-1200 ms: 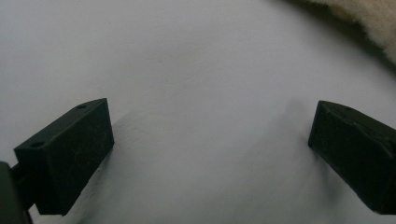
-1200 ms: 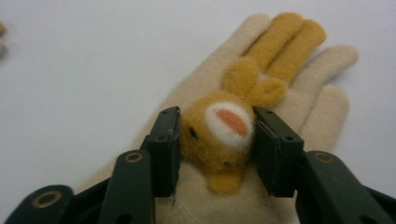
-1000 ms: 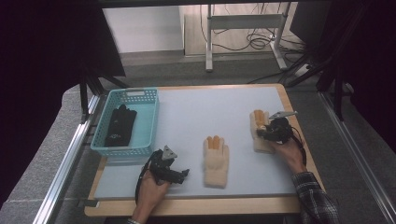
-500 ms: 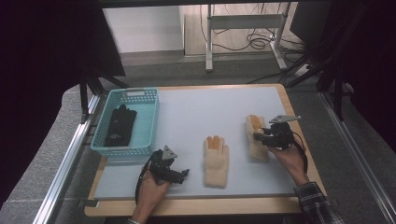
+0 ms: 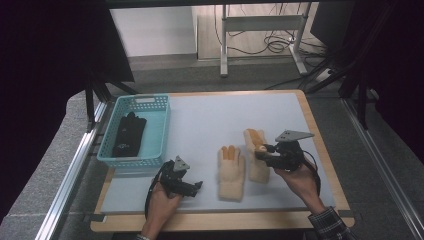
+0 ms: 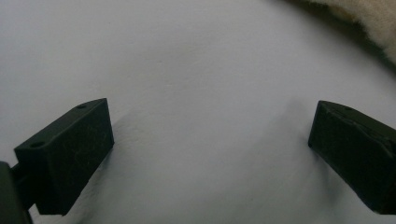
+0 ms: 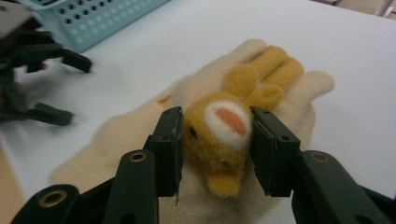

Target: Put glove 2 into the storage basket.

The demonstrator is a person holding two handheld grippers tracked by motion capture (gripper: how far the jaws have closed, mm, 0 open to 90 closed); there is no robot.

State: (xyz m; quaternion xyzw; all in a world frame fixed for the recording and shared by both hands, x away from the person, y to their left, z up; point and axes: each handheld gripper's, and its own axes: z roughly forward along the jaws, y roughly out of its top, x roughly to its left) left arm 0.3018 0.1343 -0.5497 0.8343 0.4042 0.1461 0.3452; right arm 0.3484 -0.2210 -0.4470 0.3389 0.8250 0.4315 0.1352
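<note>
The right tongs [image 7: 215, 149] pinch the fluffy yellow glove [image 7: 219, 135] and carry it just above the counter [image 5: 200, 125], beside the other glove [image 5: 231, 172]. The left tongs [image 6: 210, 154] rest wide open, holding nothing. Next, I think, it should go to the blue basket [image 5: 155, 145].

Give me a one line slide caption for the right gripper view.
Right gripper clamps the yellow animal patch on a cream glove above the white table.

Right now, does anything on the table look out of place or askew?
Only mildly. The right gripper clamps a cream glove by its animal-face decoration, and it lies close beside the other cream glove. A black glove sits in the blue basket. Nothing looks damaged.
</note>
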